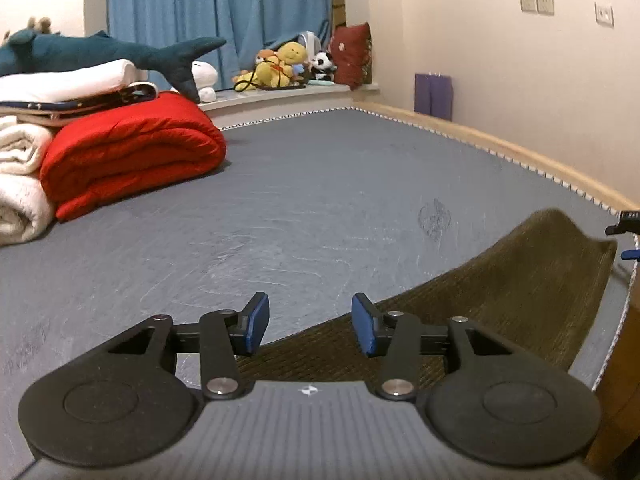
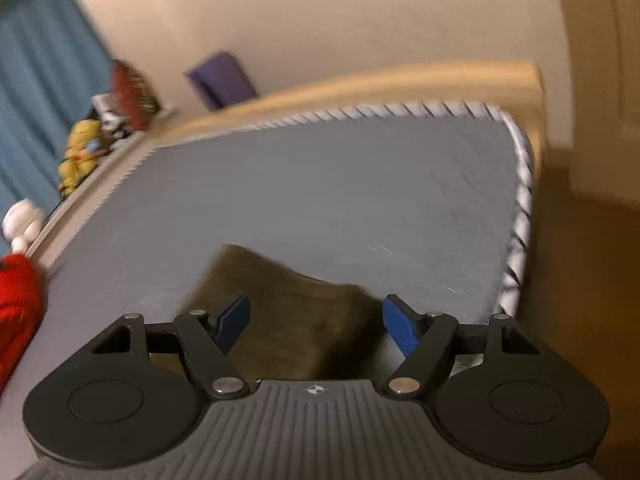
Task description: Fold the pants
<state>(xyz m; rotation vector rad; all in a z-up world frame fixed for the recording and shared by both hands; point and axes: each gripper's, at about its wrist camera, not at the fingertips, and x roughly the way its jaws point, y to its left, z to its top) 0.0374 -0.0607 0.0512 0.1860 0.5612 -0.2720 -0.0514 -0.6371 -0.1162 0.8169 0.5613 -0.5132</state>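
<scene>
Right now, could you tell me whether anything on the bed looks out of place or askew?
The olive pants look askew: they lie diagonally near the mattress corner, and the far end curls up off the surface instead of lying flat. The folded red quilt and the towels stacked beside it look tidy.

Both wrist views look forward and downward, low over the grey mattress (image 1: pixel 320 184). Both share the olive-brown corduroy pants (image 1: pixel 500 292) at six o'clock and the blue curtain (image 2: pixel 36 80) toward ten o'clock.
</scene>
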